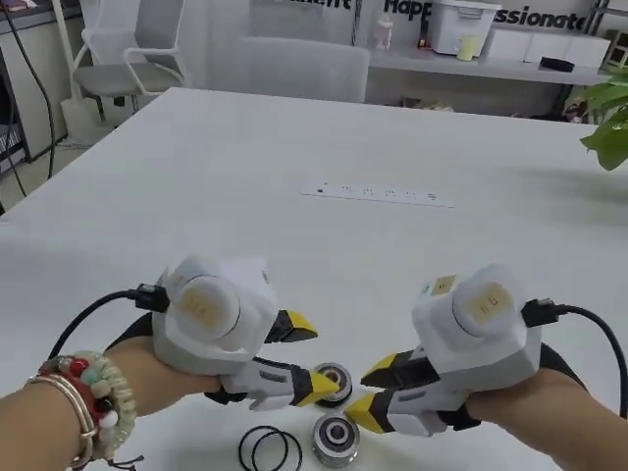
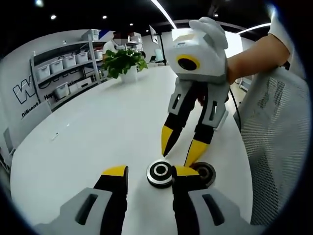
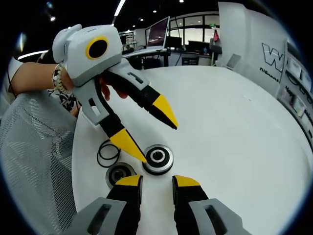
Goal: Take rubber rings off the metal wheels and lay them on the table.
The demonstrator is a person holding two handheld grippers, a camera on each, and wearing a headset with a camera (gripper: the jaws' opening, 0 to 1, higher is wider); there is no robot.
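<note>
**Head view.** The left gripper and the right gripper faced each other tip to tip over the near edge of the white table. Each had its yellow-tipped jaws spread, with nothing pinched between them. The far wheel, of metal, lay between the two pairs of tips. Its left side was covered by the lower left jaw, so contact there could not be judged. The near wheel lay just beside it, toward the person and close to the bottom edge of the picture. Two rubber rings lay flat and overlapping on the table to the left of the near wheel, their lower arcs cut off by that edge. Beaded bracelets circled the left wrist. A power strip lay well apart, at mid-table.

**Left gripper view.** The far wheel showed in the gap between this gripper's own spread jaws. The near wheel was half hidden behind the right-hand jaw. The right gripper's tips came down close to both wheels; whether they touched was unclear.

**Right gripper view.** The far wheel lay just ahead of this gripper's own parted jaws, and the lower left jaw's tip reached its rim. The near wheel looked dark. Whether either wheel carried a ring could not be made out. A mesh chair back hid the table's edge at the left.
</note>
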